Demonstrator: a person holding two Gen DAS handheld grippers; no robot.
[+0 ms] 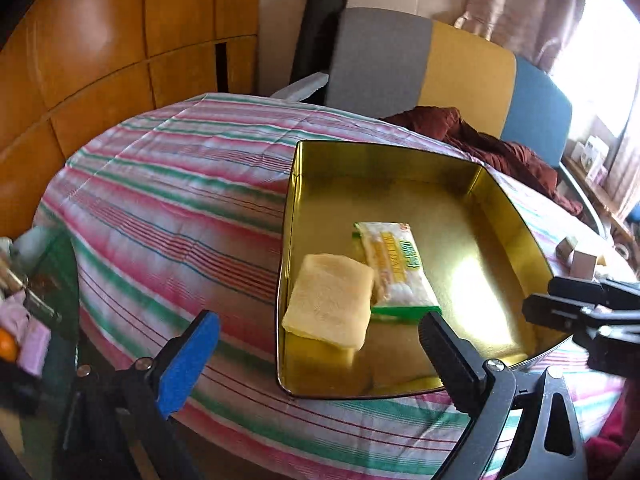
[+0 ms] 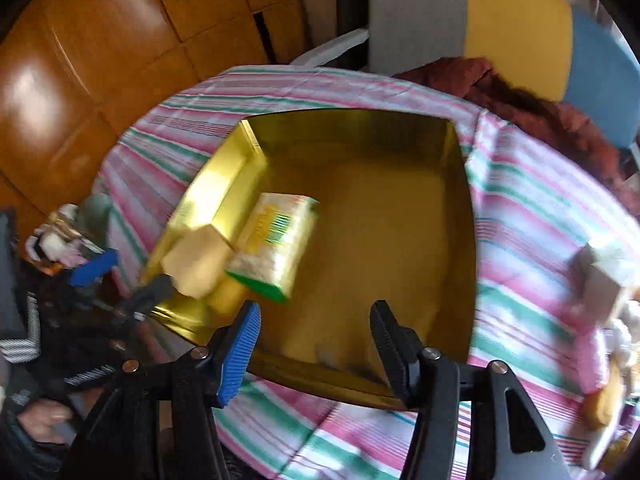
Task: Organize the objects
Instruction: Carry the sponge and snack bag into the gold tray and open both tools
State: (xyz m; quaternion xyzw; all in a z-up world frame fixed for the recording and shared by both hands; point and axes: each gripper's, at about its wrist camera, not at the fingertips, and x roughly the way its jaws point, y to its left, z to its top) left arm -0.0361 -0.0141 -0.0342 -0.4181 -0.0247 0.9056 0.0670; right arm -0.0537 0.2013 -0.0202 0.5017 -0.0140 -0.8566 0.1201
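A shallow gold-coloured rectangular metal tin [image 1: 496, 216] sits open on a round surface covered with a pink, green and white striped cloth [image 1: 180, 200]. Inside the tin, toward its 8 o'clock corner in the left wrist view, a pale yellow folded square of cloth-like material [image 1: 330, 300] lies touching, and partly over, a white and yellow plastic-wrapped packet with green ends [image 1: 394, 268]; the rest of the tin floor is bare metal catching window light.

The left gripper [image 1: 320, 344] hovers at the tin's near edge with its jaws spread wide and nothing between them, its blue-padded finger [image 1: 188, 364] over the striped cloth and its black finger [image 1: 448, 352] over the tin. The right gripper [image 2: 316, 340] likewise stands wide apart and holds nothing, poised above the tin's near wall; its view is blurred.

At 3 o'clock on the surface, two small pale box-like blocks [image 1: 576, 258] rest on the cloth outside the tin. Behind, at 12 to 1 o'clock, a crumpled dark red garment [image 1: 480, 136] lies before a grey, yellow and blue panelled chair back [image 1: 468, 68].
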